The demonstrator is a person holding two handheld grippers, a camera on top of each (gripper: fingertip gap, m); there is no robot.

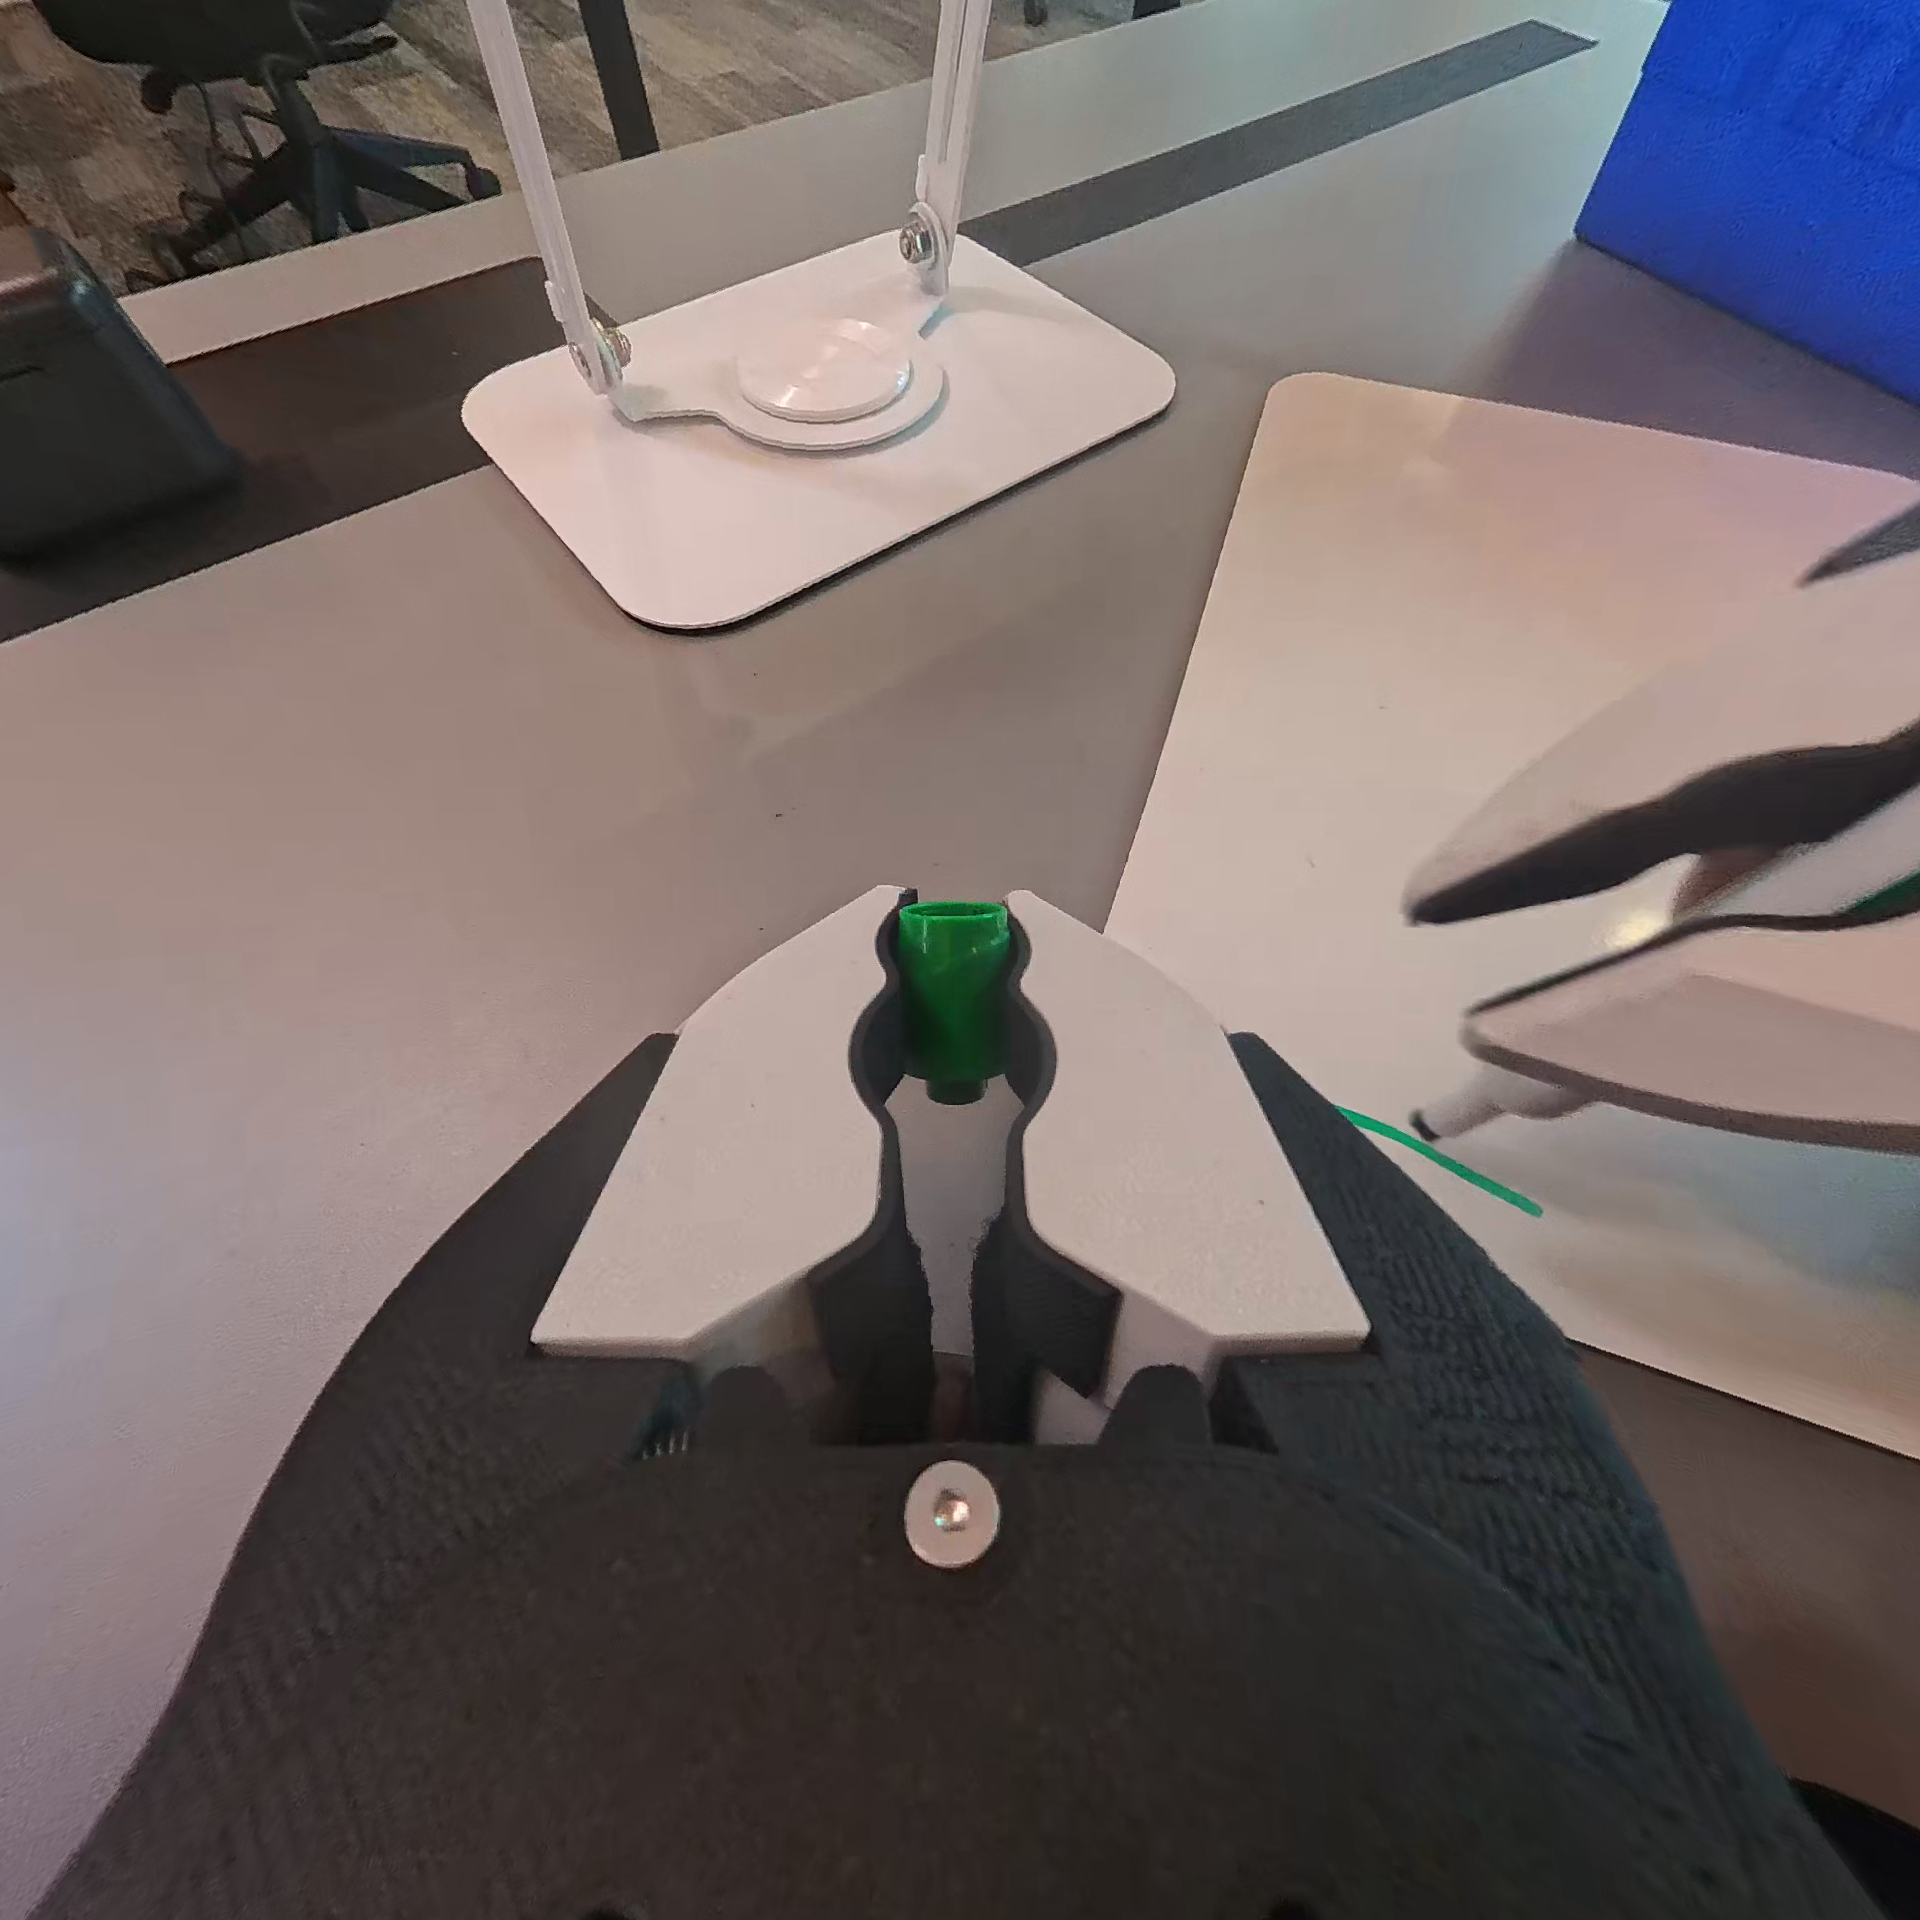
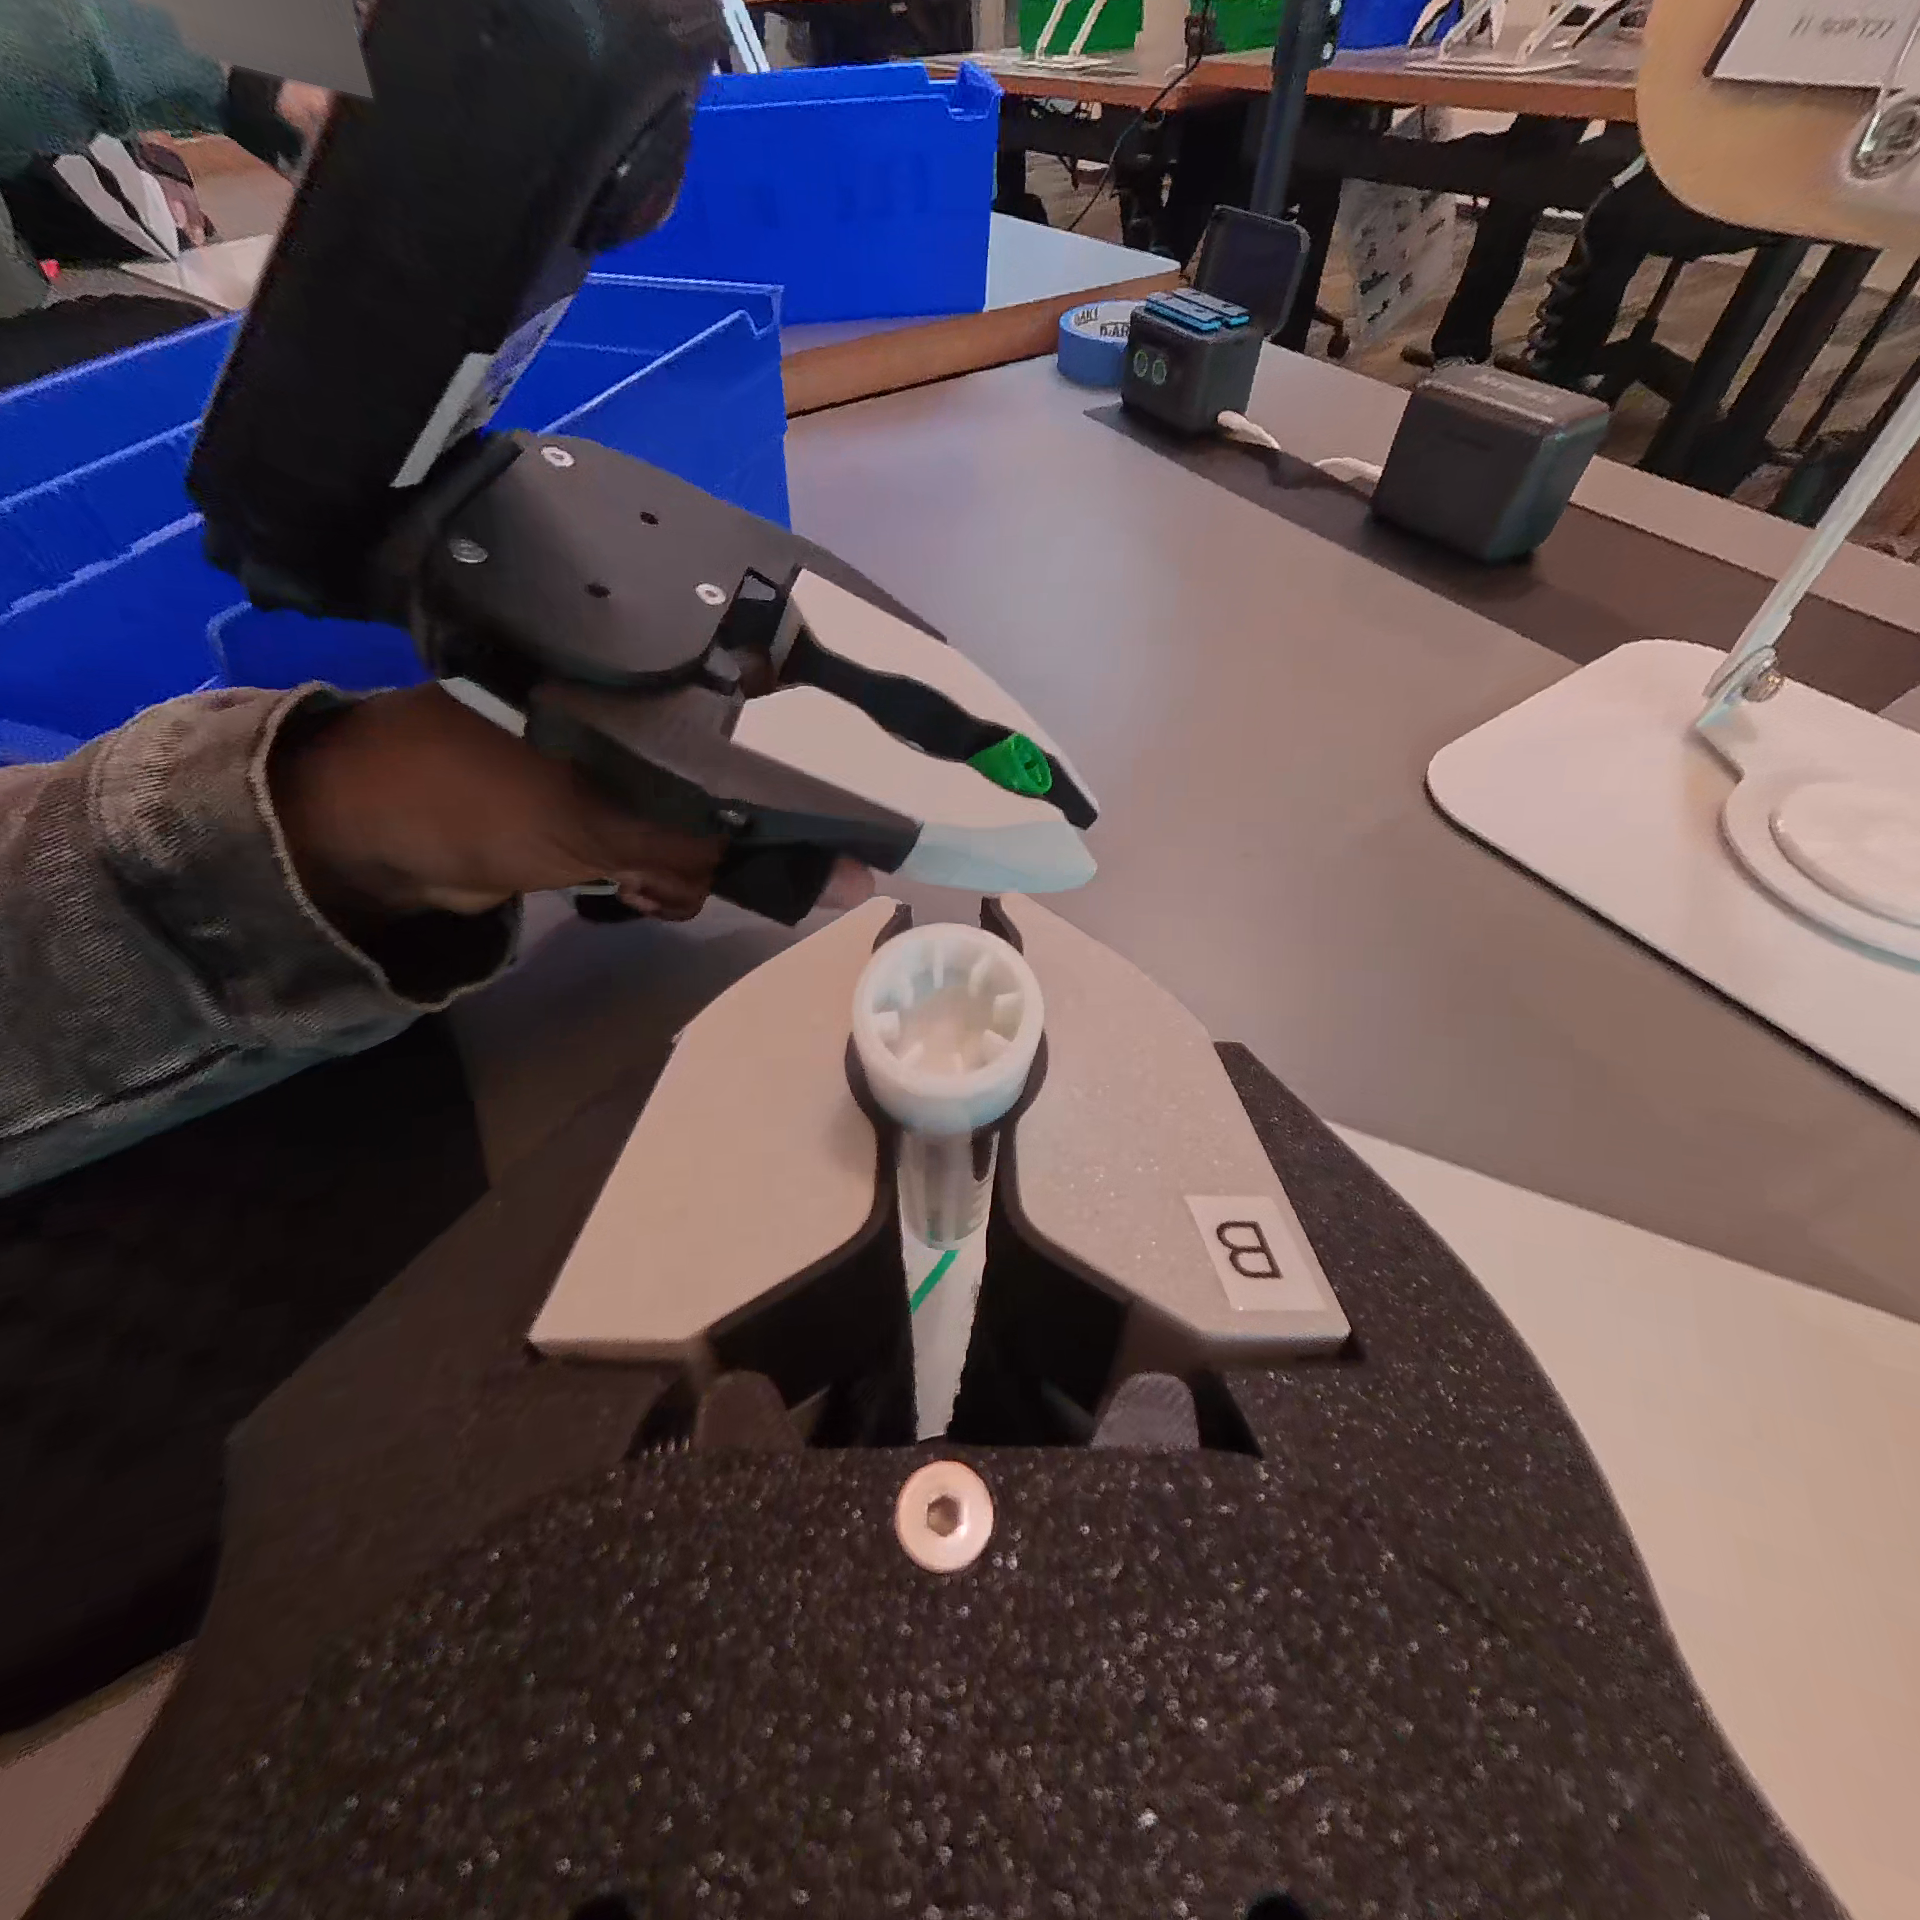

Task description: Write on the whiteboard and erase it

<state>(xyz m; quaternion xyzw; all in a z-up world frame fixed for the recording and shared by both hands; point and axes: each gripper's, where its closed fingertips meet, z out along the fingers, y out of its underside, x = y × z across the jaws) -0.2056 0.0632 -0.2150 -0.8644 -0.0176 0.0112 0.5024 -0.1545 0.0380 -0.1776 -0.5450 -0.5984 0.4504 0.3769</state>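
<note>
1. In the left wrist view we see our left gripper (image 1: 954,940) held over the grey table (image 1: 416,883), its white fingers (image 1: 769,1122) clenched on the green marker cap (image 1: 951,997). The cap stands upright between the fingertips, with its open end up.
2. In the right wrist view this same gripper (image 2: 1039,821) hangs above the table, pointing to the right and a little down. A hand (image 2: 488,821) in a grey sleeve (image 2: 156,935) holds its grip from below.
3. Our right gripper (image 2: 948,925) has its fingers (image 2: 1112,1122) closed around the white marker (image 2: 945,1029). The marker's hollow rear end looks toward the camera and the barrel goes down between the fingers.
4. From the left wrist view the right gripper (image 1: 1444,977) comes in from the right edge, tilted down over the whiteboard (image 1: 1455,644). The marker tip (image 1: 1439,1122) is at the board, just beside a short green line (image 1: 1455,1169); we cannot tell if it really touches.
5. The whiteboard lies flat on the table, to the right of the left gripper.
6. Behind it a white stand base (image 1: 831,468) rests on the table, and a blue bin (image 1: 1766,187) stands at the far right.
</note>
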